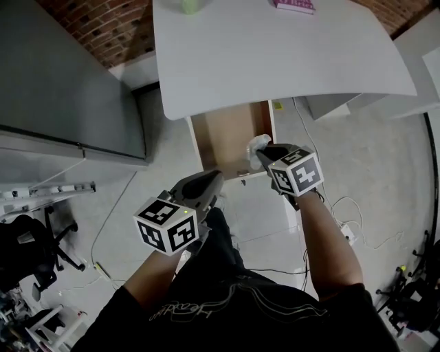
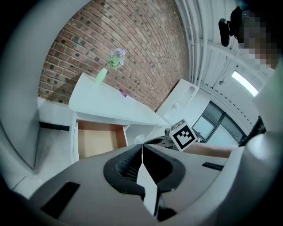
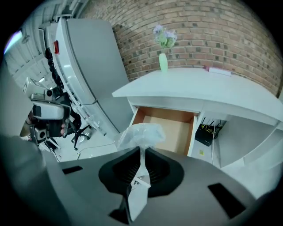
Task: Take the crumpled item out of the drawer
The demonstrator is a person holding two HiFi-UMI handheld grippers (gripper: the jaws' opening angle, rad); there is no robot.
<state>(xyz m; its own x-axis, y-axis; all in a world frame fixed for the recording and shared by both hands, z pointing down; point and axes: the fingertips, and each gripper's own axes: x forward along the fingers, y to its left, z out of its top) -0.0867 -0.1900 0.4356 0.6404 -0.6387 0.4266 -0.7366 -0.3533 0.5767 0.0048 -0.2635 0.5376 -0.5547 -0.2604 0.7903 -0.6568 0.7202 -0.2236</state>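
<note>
The open drawer (image 1: 230,137) with its bare wooden bottom sticks out from under the white table (image 1: 275,62). My right gripper (image 1: 262,155) hangs above the drawer's front right corner, shut on a crumpled clear plastic item (image 1: 258,144). In the right gripper view the plastic (image 3: 141,133) bunches out past the closed jaws of the gripper (image 3: 142,152), with the drawer (image 3: 170,123) below and beyond it. My left gripper (image 1: 214,177) is in front of the drawer, to its left. Its jaws (image 2: 142,148) meet with nothing held, and the drawer (image 2: 95,139) shows ahead of them.
A green vase (image 1: 191,5) and a pink book (image 1: 294,4) stand on the table's far side. A tall grey cabinet (image 1: 62,82) fills the left. An office chair (image 1: 27,254) is at the lower left. Cables (image 1: 344,213) trail over the floor at the right.
</note>
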